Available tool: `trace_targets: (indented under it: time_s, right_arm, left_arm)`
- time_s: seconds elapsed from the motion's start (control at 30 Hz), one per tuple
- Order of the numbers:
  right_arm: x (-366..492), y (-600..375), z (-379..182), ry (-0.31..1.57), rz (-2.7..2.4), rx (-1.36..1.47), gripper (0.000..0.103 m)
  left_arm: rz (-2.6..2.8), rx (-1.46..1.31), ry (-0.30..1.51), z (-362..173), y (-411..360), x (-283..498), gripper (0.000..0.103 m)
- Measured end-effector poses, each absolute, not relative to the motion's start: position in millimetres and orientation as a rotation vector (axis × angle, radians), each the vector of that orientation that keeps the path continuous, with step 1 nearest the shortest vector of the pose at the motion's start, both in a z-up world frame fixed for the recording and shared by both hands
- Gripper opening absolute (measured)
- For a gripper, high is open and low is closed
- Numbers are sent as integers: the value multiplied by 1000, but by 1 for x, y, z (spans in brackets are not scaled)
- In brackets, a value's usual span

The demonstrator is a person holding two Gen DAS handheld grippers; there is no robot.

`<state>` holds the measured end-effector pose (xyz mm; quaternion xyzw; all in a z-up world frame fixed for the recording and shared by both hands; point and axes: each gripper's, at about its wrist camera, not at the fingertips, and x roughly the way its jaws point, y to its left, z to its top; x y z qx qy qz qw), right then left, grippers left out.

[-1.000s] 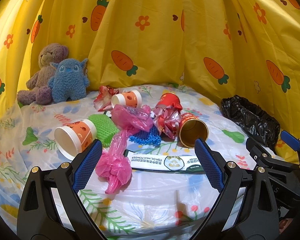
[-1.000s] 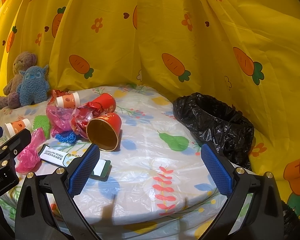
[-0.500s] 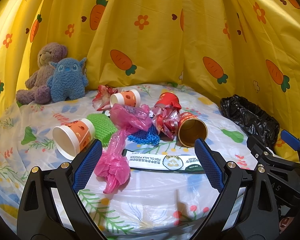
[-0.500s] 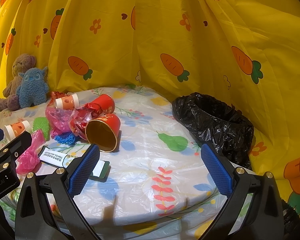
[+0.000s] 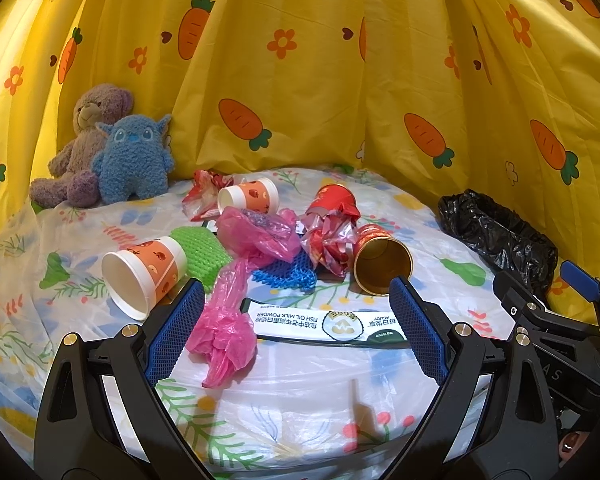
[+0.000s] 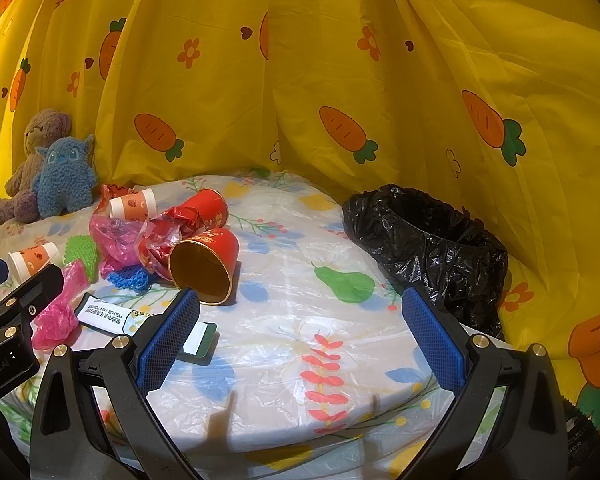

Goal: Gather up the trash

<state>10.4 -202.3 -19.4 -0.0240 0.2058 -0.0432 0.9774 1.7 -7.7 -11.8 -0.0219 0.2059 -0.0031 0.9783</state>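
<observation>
Trash lies in a heap on the round table: a long white milk-powder sachet (image 5: 324,323), a pink plastic bag (image 5: 226,320), an orange paper cup (image 5: 142,274) on its side, a red cup with gold inside (image 5: 382,264), crumpled red wrappers (image 5: 330,236), green (image 5: 202,254) and blue (image 5: 286,272) foam nets. A black trash bag (image 6: 432,248) sits open at the right. My left gripper (image 5: 294,330) is open and empty, just short of the sachet. My right gripper (image 6: 300,334) is open and empty over bare table, between the red cup (image 6: 204,264) and the bag.
Two plush toys, purple bear (image 5: 80,148) and blue monster (image 5: 134,158), sit at the back left. A second orange cup (image 5: 250,200) and second red cup (image 5: 334,200) lie behind the heap. A yellow carrot-print curtain (image 5: 300,80) surrounds the table.
Both grippers have shifted only slightly; the views have drifted a little. Nothing was taken hold of and both stay open.
</observation>
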Motion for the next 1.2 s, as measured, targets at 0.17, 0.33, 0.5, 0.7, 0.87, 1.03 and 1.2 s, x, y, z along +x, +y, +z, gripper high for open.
trace_targets:
  time_s: [0.17, 0.33, 0.5, 0.7, 0.87, 1.03, 1.2]
  right_arm:
    - [11, -204, -18, 415, -89, -50, 98]
    - [12, -203, -18, 413, -85, -48, 98]
    - [13, -202, -19, 414, -85, -47, 98]
    - [14, -202, -19, 415, -85, -47, 98]
    - [14, -202, -19, 415, -83, -42, 98]
    - [17, -202, -21, 418, -78, -42, 98]
    - [22, -202, -25, 422, -67, -40, 98]
  left_arm:
    - [-12, -46, 417, -13, -12, 4, 92]
    - [-17, -47, 417, -14, -14, 5, 92]
    - [-21, -51, 417, -14, -14, 6, 92]
    - [-25, -50, 419, -14, -15, 7, 92]
    - [-29, -53, 422, -13, -14, 9, 92]
    - [-33, -61, 418, -13, -13, 10, 92]
    - [-37, -64, 417, -14, -12, 12, 92]
